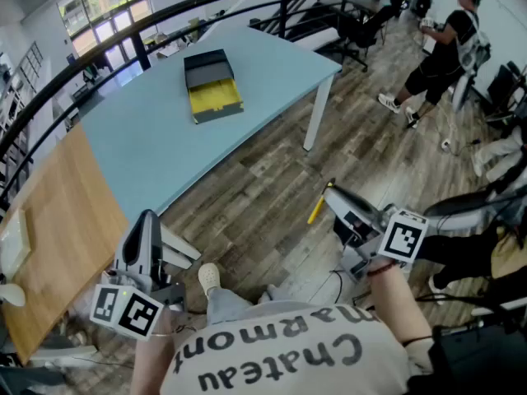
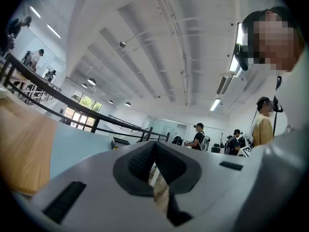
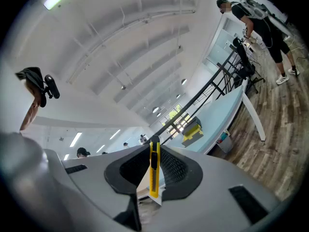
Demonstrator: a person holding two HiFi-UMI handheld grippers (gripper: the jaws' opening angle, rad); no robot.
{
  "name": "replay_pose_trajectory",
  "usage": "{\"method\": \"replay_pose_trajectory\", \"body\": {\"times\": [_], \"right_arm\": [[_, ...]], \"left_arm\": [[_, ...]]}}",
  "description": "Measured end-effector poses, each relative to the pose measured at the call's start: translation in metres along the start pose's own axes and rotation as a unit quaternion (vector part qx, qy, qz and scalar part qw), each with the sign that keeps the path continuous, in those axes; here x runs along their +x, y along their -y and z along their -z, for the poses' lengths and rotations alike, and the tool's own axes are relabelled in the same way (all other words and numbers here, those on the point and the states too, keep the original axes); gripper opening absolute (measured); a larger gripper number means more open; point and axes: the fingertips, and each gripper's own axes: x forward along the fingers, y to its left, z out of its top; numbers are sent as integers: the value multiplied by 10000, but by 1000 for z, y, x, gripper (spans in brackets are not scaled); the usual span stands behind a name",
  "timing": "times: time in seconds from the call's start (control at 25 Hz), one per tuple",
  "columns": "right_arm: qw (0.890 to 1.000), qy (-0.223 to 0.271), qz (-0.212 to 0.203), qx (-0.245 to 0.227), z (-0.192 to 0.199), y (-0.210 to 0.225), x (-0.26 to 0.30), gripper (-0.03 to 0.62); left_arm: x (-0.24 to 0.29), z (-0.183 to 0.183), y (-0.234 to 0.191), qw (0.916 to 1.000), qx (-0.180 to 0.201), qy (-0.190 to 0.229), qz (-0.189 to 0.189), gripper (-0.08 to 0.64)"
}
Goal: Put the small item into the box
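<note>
While the wearer stands on the plank floor (image 1: 272, 179) just off the near edge of the pale blue table (image 1: 148, 138), both grippers hang over floor, not tabletop. A wooden tabletop (image 1: 58, 220) butts against the blue one on the left. A black railing (image 1: 283, 2) runs behind. A person in black (image 1: 445, 44) stands far right, near office chairs. The box (image 1: 212, 85) sits toward the table's far side, well apart from both grippers. It has a black shell, with a yellow tray slid out on the near side. Bare table and a strip of floor lie between it and the grippers. The small item is a utility knife (image 3: 154, 168): slim, yellow, black slider, standing upright between the pads. The right gripper (image 3: 154, 163) is closed to a narrow gap on it, pads pressing its flat sides. The left gripper (image 2: 154, 151) has its jaws together, holding nothing.
</note>
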Motion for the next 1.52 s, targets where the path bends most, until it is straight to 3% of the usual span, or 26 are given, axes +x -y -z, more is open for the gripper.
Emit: {"method": "replay_pose_trajectory", "body": {"times": [0.56, 0.84, 1.24, 1.52], "right_arm": [[9997, -111, 109, 210, 9, 16, 17, 84], [9980, -271, 387, 413, 13, 46, 89, 84], [9977, 157, 443, 493, -47, 55, 239, 84], [9975, 342, 500, 368, -52, 62, 321, 84]], "left_arm": [[10, 7, -13, 9998, -67, -177, -97, 2], [68, 15, -84, 9983, -373, -440, -113, 2], [181, -37, -187, 9968, -432, -594, 315, 2], [232, -53, -251, 9951, -384, -616, 675, 2]]}}
